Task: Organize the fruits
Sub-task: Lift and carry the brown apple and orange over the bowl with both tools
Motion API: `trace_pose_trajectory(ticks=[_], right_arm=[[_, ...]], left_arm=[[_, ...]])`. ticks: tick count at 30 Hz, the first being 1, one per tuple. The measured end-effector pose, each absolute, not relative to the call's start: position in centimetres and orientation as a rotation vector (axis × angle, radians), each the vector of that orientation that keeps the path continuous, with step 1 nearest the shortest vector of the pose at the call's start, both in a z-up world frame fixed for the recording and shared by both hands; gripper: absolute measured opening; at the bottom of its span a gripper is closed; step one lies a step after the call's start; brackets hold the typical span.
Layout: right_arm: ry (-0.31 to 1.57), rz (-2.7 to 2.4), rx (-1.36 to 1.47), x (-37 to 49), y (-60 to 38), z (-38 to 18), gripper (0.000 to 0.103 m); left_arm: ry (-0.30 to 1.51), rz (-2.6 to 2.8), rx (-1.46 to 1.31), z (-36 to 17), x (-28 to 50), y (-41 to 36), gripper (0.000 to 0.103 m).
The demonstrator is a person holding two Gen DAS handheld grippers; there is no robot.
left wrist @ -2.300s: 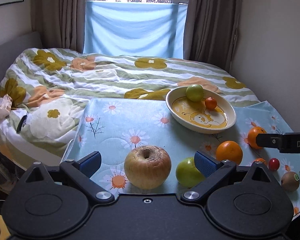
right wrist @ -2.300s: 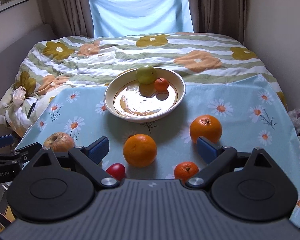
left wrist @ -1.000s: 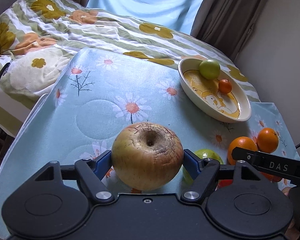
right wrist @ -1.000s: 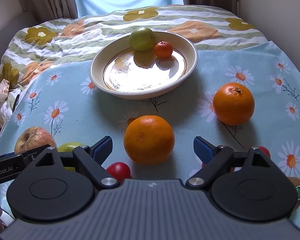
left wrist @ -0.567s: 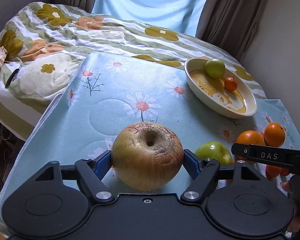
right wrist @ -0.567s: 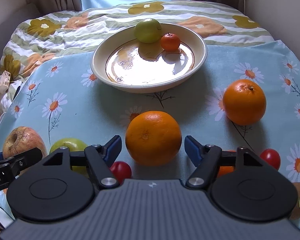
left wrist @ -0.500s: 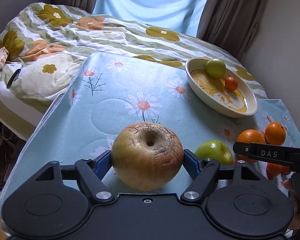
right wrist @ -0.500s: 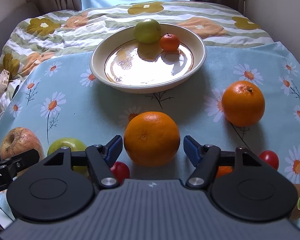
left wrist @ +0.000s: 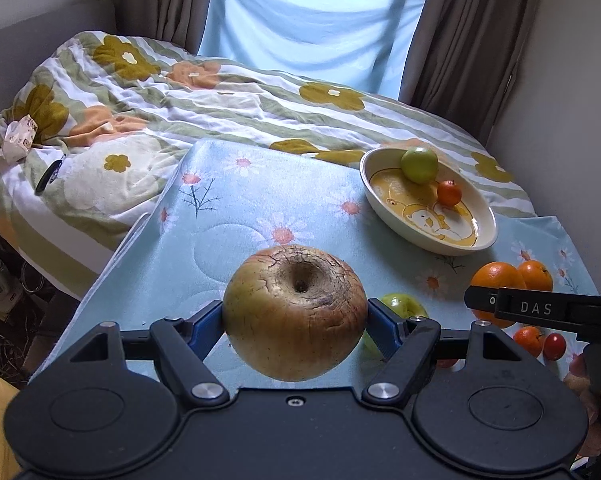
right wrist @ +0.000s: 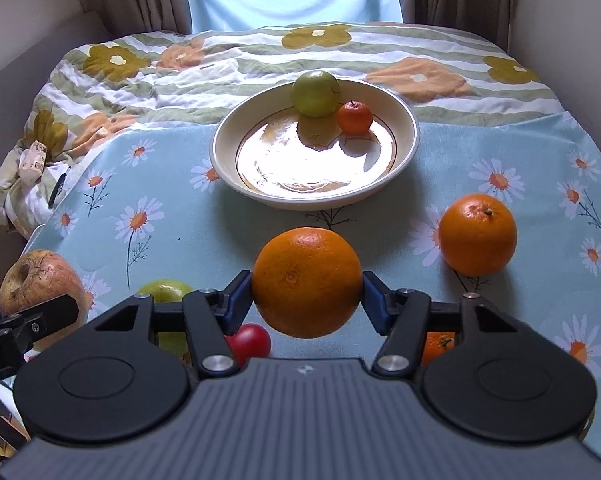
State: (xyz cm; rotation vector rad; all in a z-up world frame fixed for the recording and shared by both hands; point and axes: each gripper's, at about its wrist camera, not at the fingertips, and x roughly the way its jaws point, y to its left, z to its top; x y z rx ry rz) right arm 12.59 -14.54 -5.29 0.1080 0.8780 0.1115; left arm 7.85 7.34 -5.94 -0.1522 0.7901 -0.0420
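Two grippers are in your hands, and each one is clamped on a piece of fruit. Your left gripper [left wrist: 295,316] has its blue pads pressed against both sides of a wrinkled brownish apple [left wrist: 295,312], stem hollow facing up, held above the daisy-print cloth [left wrist: 236,208] near its left edge. Your right gripper [right wrist: 307,300] has just been closing, and its blue pads now touch both sides of a large orange [right wrist: 307,282], which sits between them near the front middle of the cloth. Whether that orange is lifted clear of the cloth cannot be told.

The cream bowl [right wrist: 404,120] stands at the far edge of the cloth, beyond the held orange. Inside it, against the far wall, lie a green apple [right wrist: 315,93] and a small tangerine [right wrist: 354,117], touching each other.

On the cloth, a second orange [right wrist: 477,234] rests to the right of the held one, apart from it. Another green apple [right wrist: 165,292] lies near the front left, partly hidden behind your right gripper's left finger. A small red fruit [right wrist: 250,340] sits just under that gripper, and another small tangerine [right wrist: 438,346] shows behind its right finger.

The cloth lies over a bed with a flowered, striped quilt [right wrist: 228,56].
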Motion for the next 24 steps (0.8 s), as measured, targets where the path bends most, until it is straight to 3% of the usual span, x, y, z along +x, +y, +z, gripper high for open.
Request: trace_pose_trajectory(ticks=[13,24], right_arm=[[0.807,0.179,0.07,11.8,-17.6,2.0,0.073],[0.781,0.184,0.079,14.9,-20.0,4.7,0.073]], left_arm=[[0.659,-0.03,-0.125,0.5,6.1,3.5,0.079],[0.589,-0.085,-0.115,3.5,10.3,1.1,0.079]])
